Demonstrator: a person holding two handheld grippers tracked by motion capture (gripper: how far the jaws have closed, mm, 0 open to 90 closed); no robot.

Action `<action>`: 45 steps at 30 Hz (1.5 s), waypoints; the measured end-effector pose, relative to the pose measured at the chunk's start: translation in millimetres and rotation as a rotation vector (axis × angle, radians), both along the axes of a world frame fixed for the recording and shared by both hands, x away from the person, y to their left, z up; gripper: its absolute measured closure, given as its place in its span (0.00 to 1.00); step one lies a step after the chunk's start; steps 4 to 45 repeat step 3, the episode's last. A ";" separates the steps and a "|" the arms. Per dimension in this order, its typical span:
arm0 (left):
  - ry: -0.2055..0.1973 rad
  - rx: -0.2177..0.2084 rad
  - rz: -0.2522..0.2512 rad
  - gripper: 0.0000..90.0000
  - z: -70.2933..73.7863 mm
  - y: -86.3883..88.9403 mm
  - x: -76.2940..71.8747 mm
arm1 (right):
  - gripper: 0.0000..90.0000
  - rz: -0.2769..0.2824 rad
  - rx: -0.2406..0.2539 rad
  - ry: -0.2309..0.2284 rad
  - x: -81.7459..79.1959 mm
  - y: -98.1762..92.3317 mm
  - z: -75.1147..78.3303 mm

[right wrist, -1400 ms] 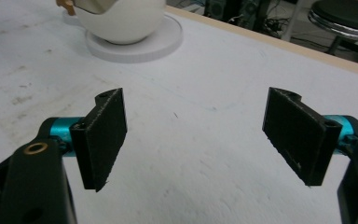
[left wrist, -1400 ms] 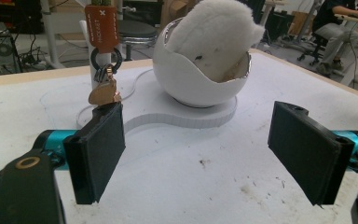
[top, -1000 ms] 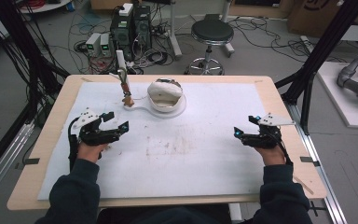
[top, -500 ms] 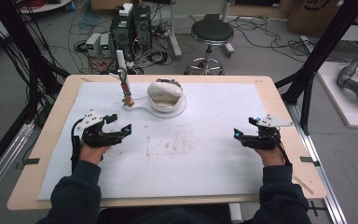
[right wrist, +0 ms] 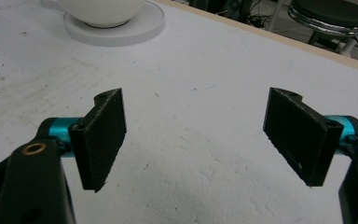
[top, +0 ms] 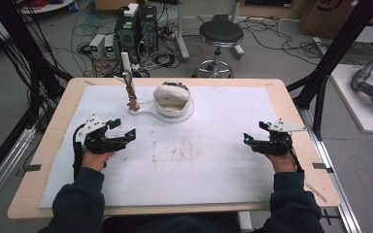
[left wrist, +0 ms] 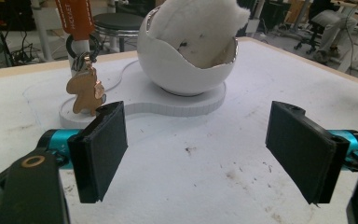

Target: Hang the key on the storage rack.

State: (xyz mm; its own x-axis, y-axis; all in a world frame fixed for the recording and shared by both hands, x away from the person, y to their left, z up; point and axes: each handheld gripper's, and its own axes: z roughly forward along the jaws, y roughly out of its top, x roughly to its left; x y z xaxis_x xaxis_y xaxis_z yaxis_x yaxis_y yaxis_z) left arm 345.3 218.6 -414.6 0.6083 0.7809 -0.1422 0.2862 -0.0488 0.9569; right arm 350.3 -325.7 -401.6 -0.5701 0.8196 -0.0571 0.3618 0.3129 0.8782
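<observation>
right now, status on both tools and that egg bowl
Left tool open, empty, over the mat. Right tool open, empty. Egg bowl with white fluff upright on its base, keychain charm hanging beside it. Nothing between tools and bowl.

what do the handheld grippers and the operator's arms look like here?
Both the left gripper and right gripper are black, each topped by a grey three-cornered plate. The fingers are flat black rectangular pads on teal cylindrical mounts, with a brass-coloured ring on the black link below. A black cable trails from the left gripper. The person wears dark navy sleeves.
</observation>
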 end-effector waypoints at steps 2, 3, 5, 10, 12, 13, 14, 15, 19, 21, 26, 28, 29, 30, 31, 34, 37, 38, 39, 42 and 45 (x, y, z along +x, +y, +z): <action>0.003 0.002 0.002 0.23 0.0 0.8 -0.3 | 0.24 0.003 0.003 -0.003 0.7 0.2 -0.1; 0.002 0.000 0.003 0.23 -0.1 1.1 -0.3 | 0.24 0.003 0.002 -0.003 0.9 0.3 0.1; 0.002 0.000 0.003 0.23 -0.1 1.1 -0.3 | 0.24 0.003 0.002 -0.003 0.9 0.3 0.1; 0.002 0.000 0.003 0.23 -0.1 1.1 -0.3 | 0.24 0.003 0.002 -0.003 0.9 0.3 0.1; 0.002 0.000 0.003 0.23 -0.1 1.1 -0.3 | 0.24 0.003 0.002 -0.003 0.9 0.3 0.1; 0.002 0.000 0.003 0.23 -0.1 1.1 -0.3 | 0.24 0.003 0.002 -0.003 0.9 0.3 0.1; 0.002 0.000 0.003 0.23 -0.1 1.1 -0.3 | 0.24 0.003 0.002 -0.003 0.9 0.3 0.1; 0.002 0.000 0.003 0.23 -0.1 1.1 -0.3 | 0.24 0.003 0.002 -0.003 0.9 0.3 0.1; 0.002 0.000 0.003 0.23 -0.1 1.1 -0.3 | 0.24 0.003 0.002 -0.003 0.9 0.3 0.1; 0.002 0.000 0.003 0.23 -0.1 1.1 -0.3 | 0.24 0.003 0.002 -0.003 0.9 0.3 0.1; 0.002 0.000 0.003 0.23 -0.1 1.1 -0.3 | 0.24 0.003 0.002 -0.003 0.9 0.3 0.1; 0.002 0.000 0.003 0.23 -0.1 1.1 -0.3 | 0.24 0.003 0.002 -0.003 0.9 0.3 0.1; 0.002 0.000 0.003 0.23 -0.1 1.1 -0.3 | 0.24 0.003 0.002 -0.003 0.9 0.3 0.1; 0.002 0.000 0.003 0.23 -0.1 1.1 -0.3 | 0.24 0.003 0.002 -0.003 0.9 0.3 0.1; 0.002 0.000 0.003 0.23 -0.1 1.1 -0.3 | 0.24 0.003 0.002 -0.003 0.9 0.3 0.1; 0.002 0.000 0.003 0.23 -0.1 1.1 -0.3 | 0.24 0.003 0.002 -0.003 0.9 0.3 0.1; 0.002 0.000 0.003 0.23 -0.1 1.1 -0.3 | 0.24 0.003 0.002 -0.003 0.9 0.3 0.1; 0.002 0.000 0.003 0.23 -0.1 1.1 -0.3 | 0.24 0.003 0.002 -0.003 0.9 0.3 0.1; 0.002 0.000 0.003 0.23 -0.1 1.1 -0.3 | 0.24 0.003 0.002 -0.003 0.9 0.3 0.1; 0.002 0.000 0.003 0.23 -0.1 1.1 -0.3 | 0.24 0.003 0.002 -0.003 0.9 0.3 0.1; 0.002 0.000 0.003 0.23 -0.1 1.1 -0.3 | 0.24 0.003 0.002 -0.003 0.9 0.3 0.1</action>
